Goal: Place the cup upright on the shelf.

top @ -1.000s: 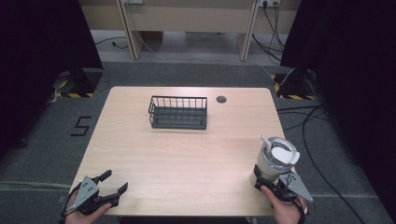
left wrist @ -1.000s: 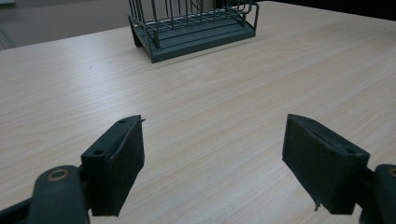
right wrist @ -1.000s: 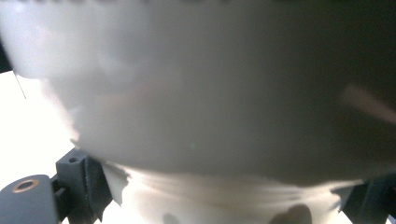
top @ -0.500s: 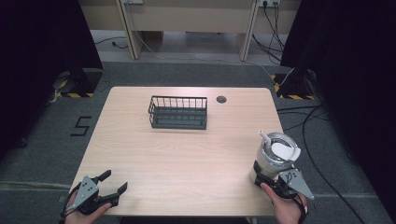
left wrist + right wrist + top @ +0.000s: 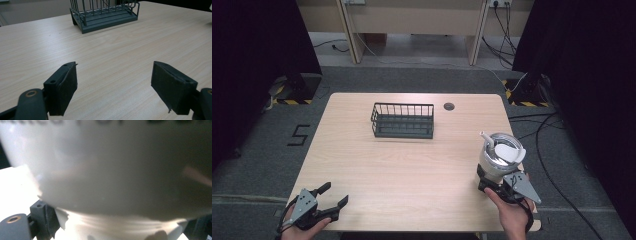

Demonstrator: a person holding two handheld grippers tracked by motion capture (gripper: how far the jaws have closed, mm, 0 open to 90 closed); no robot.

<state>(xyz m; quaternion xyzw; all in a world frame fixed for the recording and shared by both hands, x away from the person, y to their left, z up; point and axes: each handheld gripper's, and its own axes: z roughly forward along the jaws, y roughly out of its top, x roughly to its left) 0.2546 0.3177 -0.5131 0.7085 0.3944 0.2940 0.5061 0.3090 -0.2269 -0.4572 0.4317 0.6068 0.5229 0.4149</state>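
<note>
A white tumbler [image 5: 501, 156] with a clear lid and a straw stands tall near the table's right front corner. My right gripper [image 5: 493, 181] is shut on its lower body, a hand behind it. In the right gripper view the tumbler's white wall [image 5: 112, 170] sits pressed between the two jaws of the right gripper [image 5: 120, 225]; dark lettering runs along the top edge. My left gripper [image 5: 335, 194] rests at the front left corner, open and holding nothing. In the left gripper view the left gripper [image 5: 113, 85] has its jaws wide apart over bare wood.
A dark wire basket [image 5: 403, 107] stands at the middle back of the wooden table [image 5: 412, 165], seen ahead as the basket [image 5: 105, 15] in the left gripper view. A round cable hole [image 5: 449, 106] lies to its right. Cables and dark stands surround the table on the floor.
The right gripper has shifted slightly left and away from the front edge with the tumbler in it. The left gripper has stayed put.
</note>
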